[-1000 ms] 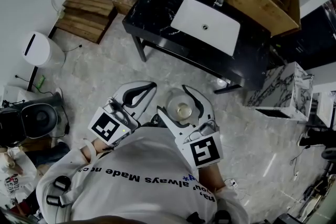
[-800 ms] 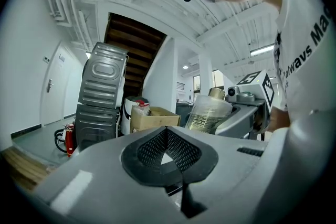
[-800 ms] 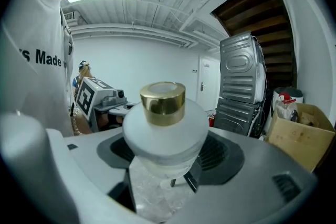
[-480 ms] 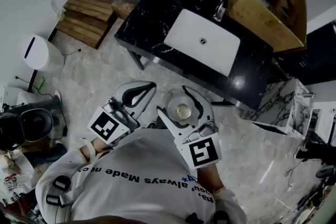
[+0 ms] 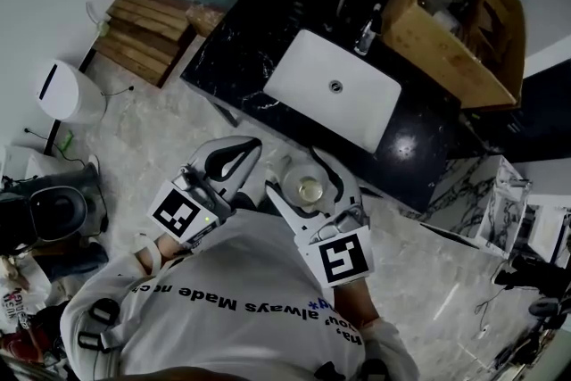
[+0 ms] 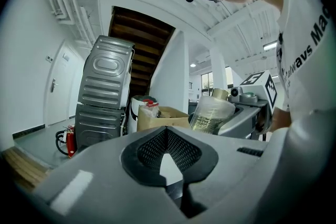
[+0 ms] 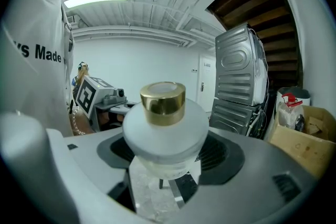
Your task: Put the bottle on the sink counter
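My right gripper is shut on a clear, round-shouldered bottle with a gold cap, held upright at chest height just short of the counter's near edge. In the right gripper view the bottle fills the middle and hides the fingertips. My left gripper hovers beside it on the left, shut and holding nothing; in its own view, the left gripper has its jaws meeting and the bottle shows to the right. Ahead stands the black sink counter with a white basin.
A faucet rises behind the basin, and a cardboard box sits on the counter's right end. Wooden pallets and a white round bin are on the floor to the left. A marble-patterned cabinet stands right.
The counter and basin have drawn closer and shifted left and down in the head view. Both grippers keep their pose, the bottle still held.
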Motion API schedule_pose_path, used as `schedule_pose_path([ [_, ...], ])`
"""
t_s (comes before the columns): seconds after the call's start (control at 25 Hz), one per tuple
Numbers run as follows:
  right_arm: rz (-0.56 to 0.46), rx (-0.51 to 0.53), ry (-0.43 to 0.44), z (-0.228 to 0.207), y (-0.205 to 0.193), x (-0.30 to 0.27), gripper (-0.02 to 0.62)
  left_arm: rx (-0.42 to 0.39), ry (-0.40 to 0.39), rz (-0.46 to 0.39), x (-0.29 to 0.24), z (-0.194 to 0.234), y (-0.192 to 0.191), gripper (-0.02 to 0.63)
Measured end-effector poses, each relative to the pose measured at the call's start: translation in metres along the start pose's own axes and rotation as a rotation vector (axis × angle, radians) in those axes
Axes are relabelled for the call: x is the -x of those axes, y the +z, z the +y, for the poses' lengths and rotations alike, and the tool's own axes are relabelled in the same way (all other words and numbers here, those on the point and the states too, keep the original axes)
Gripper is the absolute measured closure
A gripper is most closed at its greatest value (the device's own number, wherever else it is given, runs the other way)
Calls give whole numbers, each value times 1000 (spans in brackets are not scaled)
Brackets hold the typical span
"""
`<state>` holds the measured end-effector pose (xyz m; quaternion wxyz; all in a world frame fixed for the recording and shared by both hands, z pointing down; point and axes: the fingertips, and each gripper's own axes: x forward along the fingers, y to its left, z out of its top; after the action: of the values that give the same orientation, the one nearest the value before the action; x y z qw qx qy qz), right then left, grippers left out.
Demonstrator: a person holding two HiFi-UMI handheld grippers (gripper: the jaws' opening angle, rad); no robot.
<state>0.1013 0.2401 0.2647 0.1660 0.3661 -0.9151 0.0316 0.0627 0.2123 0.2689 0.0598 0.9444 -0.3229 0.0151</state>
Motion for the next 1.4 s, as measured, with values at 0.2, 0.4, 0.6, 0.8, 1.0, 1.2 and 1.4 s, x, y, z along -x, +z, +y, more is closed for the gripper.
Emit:
schedule_pose_path([
  [0.2, 9, -19, 24, -16, -5, -10, 259, -10, 13, 6, -15, 11, -3, 603],
  [0.4, 15, -15, 43, -27, -5, -31, 259, 8, 25, -8, -23, 32, -2, 603],
  [0.6, 35, -9, 50, -40, -3, -63, 259, 12, 32, -19, -30, 66, -4, 603],
  [0.8, 55, -1, 51, -57, 8, -104, 259, 27, 40, -20, -41, 115, -1, 603],
  [1.0, 68, 15, 47, -77, 24, -157, 259, 28, 37, -15, -49, 173, 6, 603],
  [1.2, 71, 8, 28, -97, 41, -210, 259, 42, 25, 2, -60, 230, 13, 603],
  [1.4, 71, 8, 1, -109, 59, -254, 259, 33, -7, 2, -65, 275, 22, 603],
])
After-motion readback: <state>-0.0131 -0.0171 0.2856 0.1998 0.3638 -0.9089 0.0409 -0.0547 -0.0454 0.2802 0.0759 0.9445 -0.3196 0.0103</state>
